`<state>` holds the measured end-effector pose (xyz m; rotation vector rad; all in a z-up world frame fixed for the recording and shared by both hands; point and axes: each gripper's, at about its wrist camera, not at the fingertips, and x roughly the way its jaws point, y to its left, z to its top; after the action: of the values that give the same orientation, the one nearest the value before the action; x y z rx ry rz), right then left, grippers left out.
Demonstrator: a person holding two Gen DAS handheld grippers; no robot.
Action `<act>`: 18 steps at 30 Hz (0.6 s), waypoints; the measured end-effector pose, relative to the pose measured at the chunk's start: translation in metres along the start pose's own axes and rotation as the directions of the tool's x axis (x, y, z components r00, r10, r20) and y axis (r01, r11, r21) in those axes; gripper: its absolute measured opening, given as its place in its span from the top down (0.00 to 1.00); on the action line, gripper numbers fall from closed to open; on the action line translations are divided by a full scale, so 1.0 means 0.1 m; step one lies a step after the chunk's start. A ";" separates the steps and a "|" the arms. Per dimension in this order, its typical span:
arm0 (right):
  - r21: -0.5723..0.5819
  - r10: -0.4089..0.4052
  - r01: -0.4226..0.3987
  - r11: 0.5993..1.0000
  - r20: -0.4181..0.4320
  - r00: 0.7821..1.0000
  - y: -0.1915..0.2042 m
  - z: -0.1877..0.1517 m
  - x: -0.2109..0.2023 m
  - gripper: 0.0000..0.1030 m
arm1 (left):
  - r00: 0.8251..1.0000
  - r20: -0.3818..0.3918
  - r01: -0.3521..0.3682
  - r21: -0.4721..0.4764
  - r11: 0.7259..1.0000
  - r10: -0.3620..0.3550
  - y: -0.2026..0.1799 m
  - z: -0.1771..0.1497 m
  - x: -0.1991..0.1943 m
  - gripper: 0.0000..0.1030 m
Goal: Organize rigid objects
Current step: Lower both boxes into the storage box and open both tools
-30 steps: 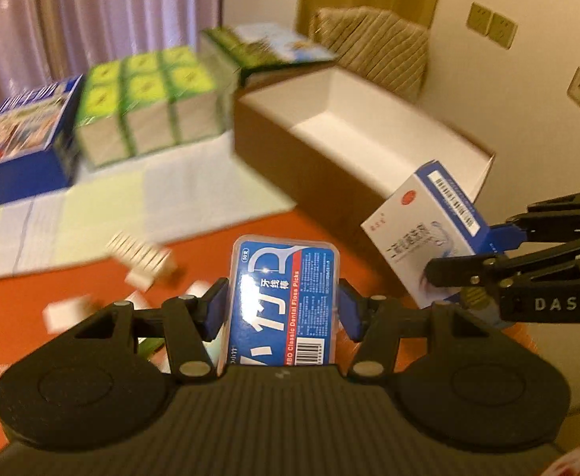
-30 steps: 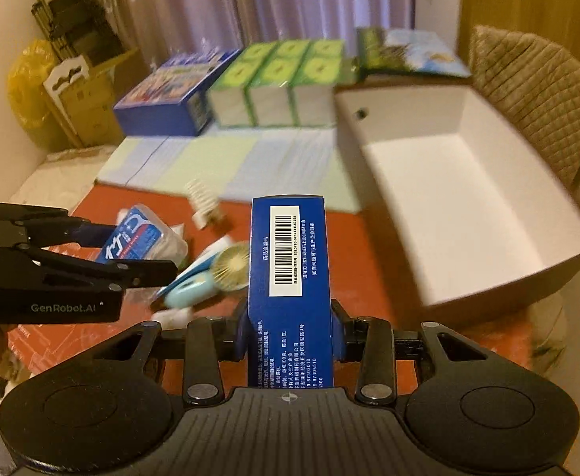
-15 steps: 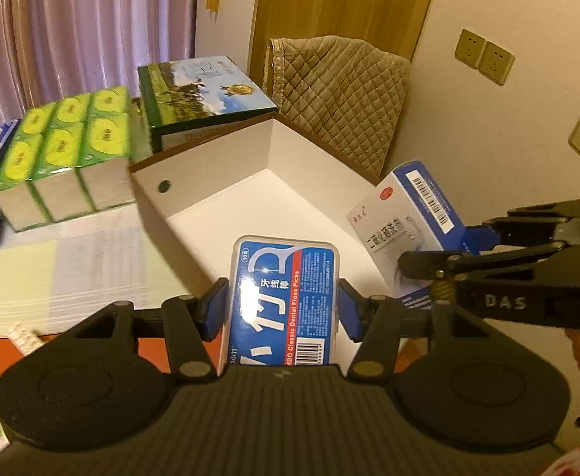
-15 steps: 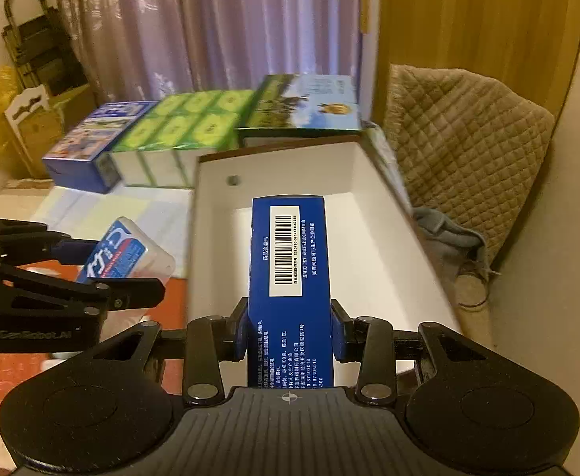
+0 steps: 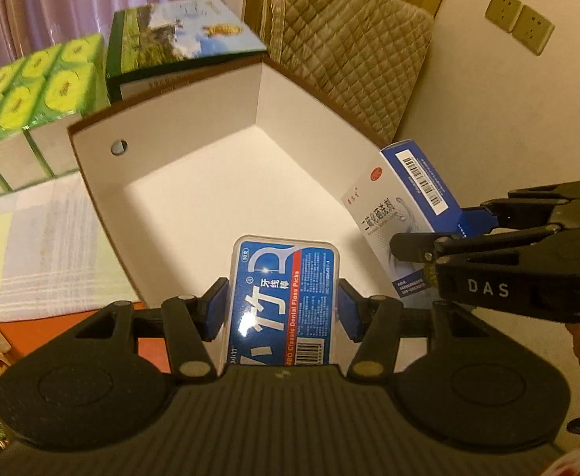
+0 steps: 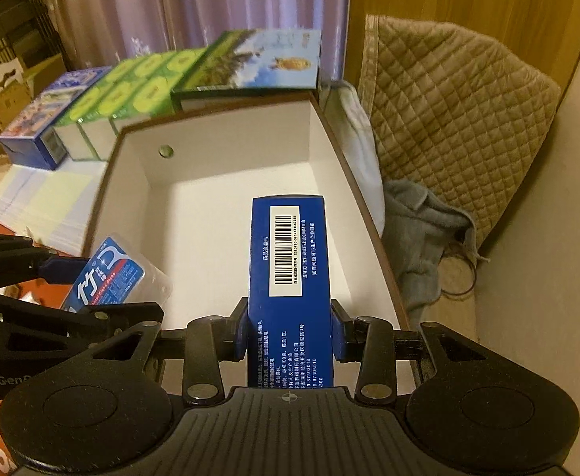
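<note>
A clear plastic case of dental floss picks [image 5: 284,301] with a blue label is clamped upright between the blue pads of the left gripper [image 5: 283,309]. A tall blue medicine carton [image 6: 288,277], barcode facing up, is pinched on its narrow sides by the right gripper [image 6: 290,333], whose jaws are set narrow around it. Both items are held above the near end of an open cardboard box [image 5: 163,146], brown outside and white inside, with a round hole in its far-left wall. The floss case is seen to the left of the carton. Beyond the box, packs of green tissue boxes [image 6: 139,91] and a carton printed with a landscape [image 6: 258,59] are stacked, with a blue box [image 6: 48,115] further left. A quilted beige cover [image 6: 460,111] is draped to the right of the box. An orange surface [image 5: 52,329] is visible at the near left, partly covered by pale cloth [image 5: 48,238].
</note>
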<state>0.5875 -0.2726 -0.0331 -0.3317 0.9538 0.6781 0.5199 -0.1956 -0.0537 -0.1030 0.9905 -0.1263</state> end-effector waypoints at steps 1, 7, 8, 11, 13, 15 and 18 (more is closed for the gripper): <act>0.001 0.002 -0.002 1.000 -0.008 1.000 -0.03 0.00 0.03 0.65 | 1.000 -0.007 0.000 -0.003 1.000 0.000 0.00 0.00 0.03 0.49; 0.006 0.010 -0.010 1.000 -0.035 0.999 -0.13 0.01 0.18 0.65 | 0.999 -0.037 0.011 -0.011 1.000 -0.011 -0.02 0.04 0.19 0.49; 0.008 0.011 -0.011 1.000 -0.037 0.999 -0.15 0.01 0.20 0.65 | 0.999 -0.042 0.009 -0.010 1.000 -0.010 -0.02 0.05 0.22 0.49; 0.011 0.014 -0.013 1.000 -0.042 0.999 -0.17 0.02 0.25 0.65 | 0.999 -0.054 0.010 0.001 1.000 -0.010 -0.03 0.05 0.29 0.48; 0.002 0.020 -0.020 1.000 -0.035 0.999 -0.18 0.03 0.27 0.65 | 0.998 -0.059 0.007 0.002 1.000 -0.007 -0.02 0.05 0.32 0.45; -0.018 0.016 -0.017 1.000 -0.031 0.999 -0.17 0.02 0.29 0.65 | 0.998 -0.065 -0.008 0.011 1.000 0.008 -0.02 0.04 0.35 0.41; -0.043 -0.014 0.013 0.999 -0.024 1.000 -0.14 0.00 0.32 0.49 | 0.997 -0.073 -0.014 0.017 1.000 0.015 0.00 0.03 0.34 0.41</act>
<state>0.6094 -0.2705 -0.0601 -0.3845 0.9608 0.6842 0.5414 -0.2007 -0.0804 -0.0767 1.0629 -0.1260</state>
